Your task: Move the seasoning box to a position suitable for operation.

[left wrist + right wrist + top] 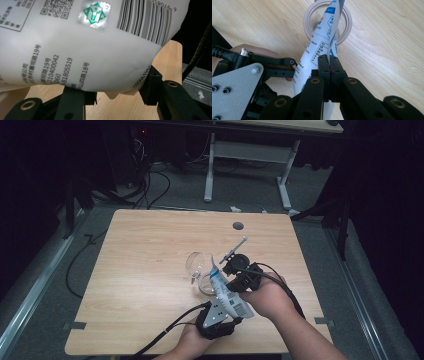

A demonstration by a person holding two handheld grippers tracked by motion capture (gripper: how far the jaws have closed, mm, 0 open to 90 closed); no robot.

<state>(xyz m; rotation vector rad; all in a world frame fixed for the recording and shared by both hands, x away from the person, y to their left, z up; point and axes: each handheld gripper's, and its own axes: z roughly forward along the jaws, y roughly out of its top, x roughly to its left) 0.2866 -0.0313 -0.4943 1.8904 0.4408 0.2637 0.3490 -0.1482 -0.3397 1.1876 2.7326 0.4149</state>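
Nearest the high camera, the left gripper [216, 317] sits at the near edge of the wooden table [140, 270], its jaws part-way closed around the fat lower end of a white plastic pouch [226, 292]; just beyond it, the right gripper [240, 272] pinches the pouch higher up, so the bag slants up and away toward a clear glass [196, 266] that stands near the table's middle, its spout apparently over the rim, though the glass is hard to read from here. Going to the left gripper view, the pouch [95, 45] bulges smooth and rounded between the black jaws, which press on its sides; that swelling suggests liquid inside, so it likely handles soft, a little heavy and slippery, sagging wherever unsupported. Going to the right gripper view, the right gripper [329, 63] has its jaws fully together on the flattened side seam of the pouch [322, 42], with the glass [327, 22] seen from above just behind the spout. Best holds, I judge, are those flat seams and the base, since squeezing the belly would push contents out; the glass is fragile and light enough to tip.
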